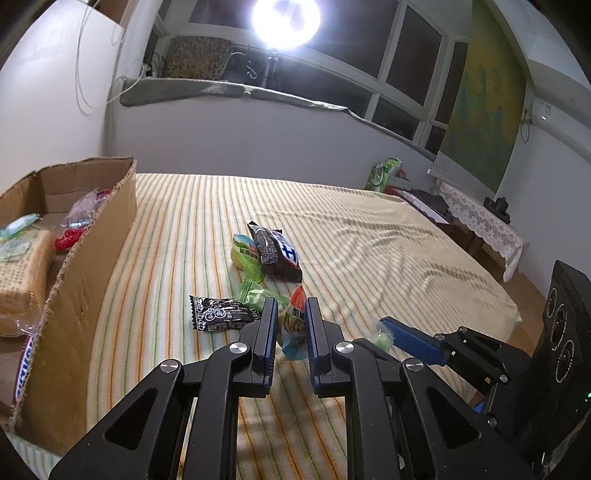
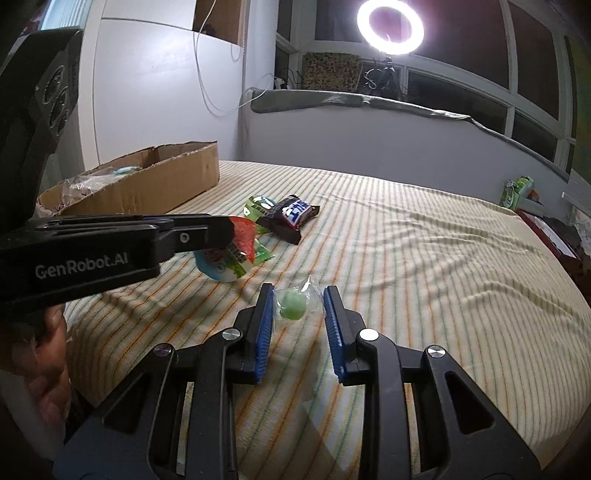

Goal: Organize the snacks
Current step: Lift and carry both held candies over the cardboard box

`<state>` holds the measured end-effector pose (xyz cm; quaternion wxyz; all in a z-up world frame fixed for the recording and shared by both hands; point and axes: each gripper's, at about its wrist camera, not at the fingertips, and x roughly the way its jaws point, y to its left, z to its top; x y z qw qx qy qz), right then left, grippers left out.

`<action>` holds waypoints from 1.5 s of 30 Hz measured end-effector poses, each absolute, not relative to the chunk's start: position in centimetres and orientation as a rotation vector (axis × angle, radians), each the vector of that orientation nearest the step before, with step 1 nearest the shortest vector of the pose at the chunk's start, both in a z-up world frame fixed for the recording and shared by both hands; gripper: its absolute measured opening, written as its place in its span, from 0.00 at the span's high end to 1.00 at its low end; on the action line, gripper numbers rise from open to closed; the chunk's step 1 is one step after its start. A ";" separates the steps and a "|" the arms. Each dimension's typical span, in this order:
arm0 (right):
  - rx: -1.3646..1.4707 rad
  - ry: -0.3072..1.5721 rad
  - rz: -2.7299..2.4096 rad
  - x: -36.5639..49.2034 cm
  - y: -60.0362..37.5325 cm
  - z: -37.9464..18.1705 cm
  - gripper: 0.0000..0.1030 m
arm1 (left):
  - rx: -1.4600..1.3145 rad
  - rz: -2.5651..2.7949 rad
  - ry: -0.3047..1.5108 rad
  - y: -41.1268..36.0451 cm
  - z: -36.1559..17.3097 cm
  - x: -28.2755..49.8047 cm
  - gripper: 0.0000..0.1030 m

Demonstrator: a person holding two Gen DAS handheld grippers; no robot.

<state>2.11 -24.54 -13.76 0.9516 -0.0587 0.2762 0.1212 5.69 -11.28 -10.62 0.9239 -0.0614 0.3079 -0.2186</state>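
Note:
My left gripper [image 1: 291, 314] is shut on a red, white and green jelly cup packet [image 1: 295, 328], held just above the striped bedspread; the packet also shows in the right wrist view [image 2: 231, 254]. My right gripper [image 2: 299, 299] is open, with a small green candy in clear wrap [image 2: 293, 304] lying between its fingers. More snacks lie on the bed: a black packet [image 1: 219, 314], a dark packet with blue and white print [image 1: 277, 254], and green packets [image 1: 247, 254]. The cardboard box [image 1: 92, 251] at left holds several snacks.
The striped bedspread [image 1: 388, 258] stretches to the right with ripples in it. A ring light [image 2: 389, 26] shines by the window. A lace-covered side table [image 1: 476, 218] and green bags [image 1: 384, 173] stand past the bed's far right.

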 end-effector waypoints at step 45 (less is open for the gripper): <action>-0.195 0.299 0.213 -1.2 -18.0 1.2 0.73 | -0.109 -0.317 0.288 -4.3 1.2 -1.2 0.88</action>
